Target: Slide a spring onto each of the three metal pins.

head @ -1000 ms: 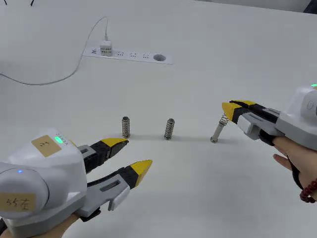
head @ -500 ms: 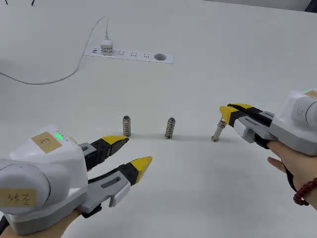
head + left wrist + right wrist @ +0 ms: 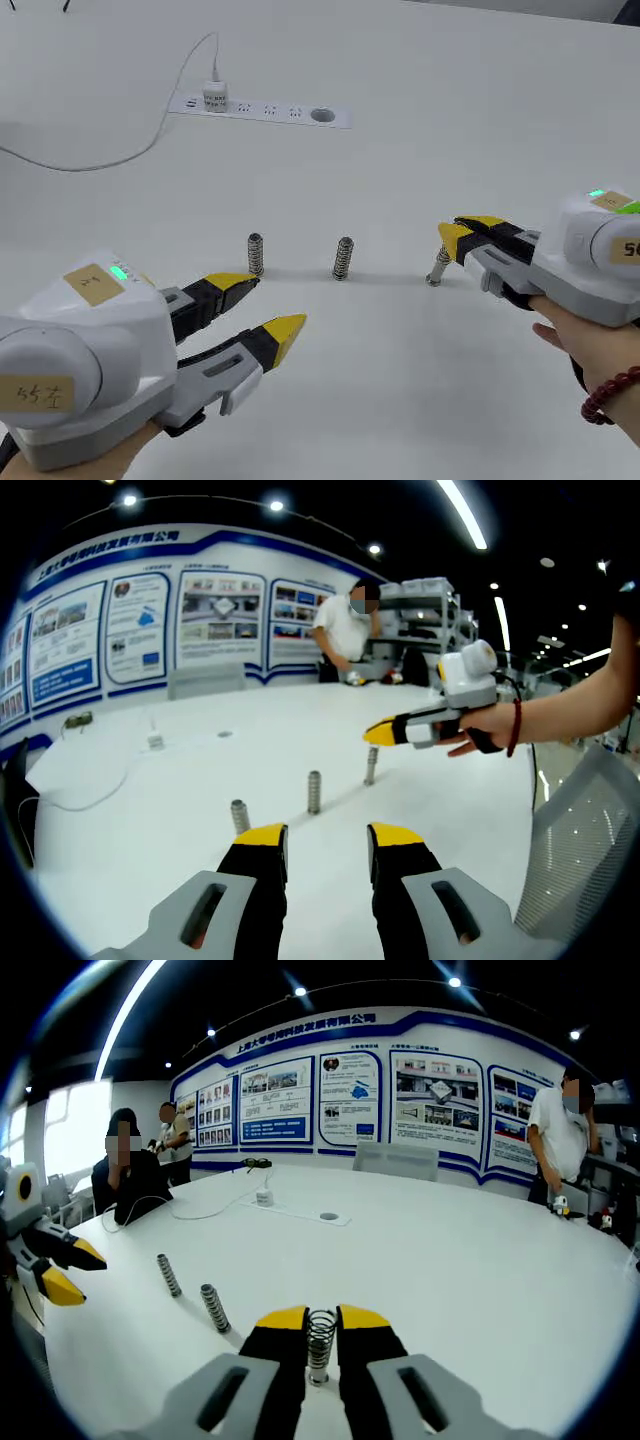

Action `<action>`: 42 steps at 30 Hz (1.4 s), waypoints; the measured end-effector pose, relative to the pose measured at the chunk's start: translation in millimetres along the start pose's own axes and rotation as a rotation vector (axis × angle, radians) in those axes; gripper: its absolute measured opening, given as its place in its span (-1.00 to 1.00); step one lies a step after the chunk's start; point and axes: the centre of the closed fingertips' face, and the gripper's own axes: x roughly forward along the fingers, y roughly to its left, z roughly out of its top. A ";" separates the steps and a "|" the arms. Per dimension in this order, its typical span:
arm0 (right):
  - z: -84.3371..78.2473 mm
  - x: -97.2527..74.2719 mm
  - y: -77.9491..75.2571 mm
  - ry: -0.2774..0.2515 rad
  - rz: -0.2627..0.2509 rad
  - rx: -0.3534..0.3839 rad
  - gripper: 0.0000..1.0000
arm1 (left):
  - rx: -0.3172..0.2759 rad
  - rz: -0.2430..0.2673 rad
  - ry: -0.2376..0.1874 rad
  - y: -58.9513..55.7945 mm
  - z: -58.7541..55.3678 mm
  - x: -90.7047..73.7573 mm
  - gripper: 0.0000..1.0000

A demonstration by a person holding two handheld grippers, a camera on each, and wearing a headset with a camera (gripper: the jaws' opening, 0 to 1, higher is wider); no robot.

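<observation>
Three metal pins stand in a row on the white table. The left pin (image 3: 255, 254) and the middle pin (image 3: 343, 258) each carry a spring and stand upright. The right pin (image 3: 438, 268) leans slightly, with a spring (image 3: 320, 1338) near its top. My right gripper (image 3: 453, 233) is shut on that spring, its yellow-tipped jaws (image 3: 322, 1318) pressing it from both sides. My left gripper (image 3: 262, 305) hangs open in front of the left pin, with nothing between its fingers (image 3: 328, 836). The left gripper view shows the three pins (image 3: 314, 791) ahead of it and the right gripper (image 3: 385, 730) at the far one.
A white power strip (image 3: 262, 110) with a plugged charger and a cable (image 3: 150, 143) lies at the back of the table. People stand by the far wall (image 3: 140, 1165) and near shelves (image 3: 345, 630). A mesh chair (image 3: 590, 850) is beside the table.
My right gripper has sunk a little and drawn back toward the person with the spring, and the right pin leans less. The left gripper has stayed put.
</observation>
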 end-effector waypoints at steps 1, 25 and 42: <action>-0.3 0.3 0.1 -0.001 0.000 0.001 -0.77 | 0.000 0.001 0.000 0.3 0.0 -0.1 -0.35; -25.8 7.9 5.9 0.054 -0.004 0.026 -0.76 | -0.002 0.016 0.002 6.5 -1.0 -1.4 -0.34; -30.9 5.9 10.7 0.082 0.018 0.037 -0.68 | 0.002 0.027 -0.002 9.0 2.9 -4.5 -0.29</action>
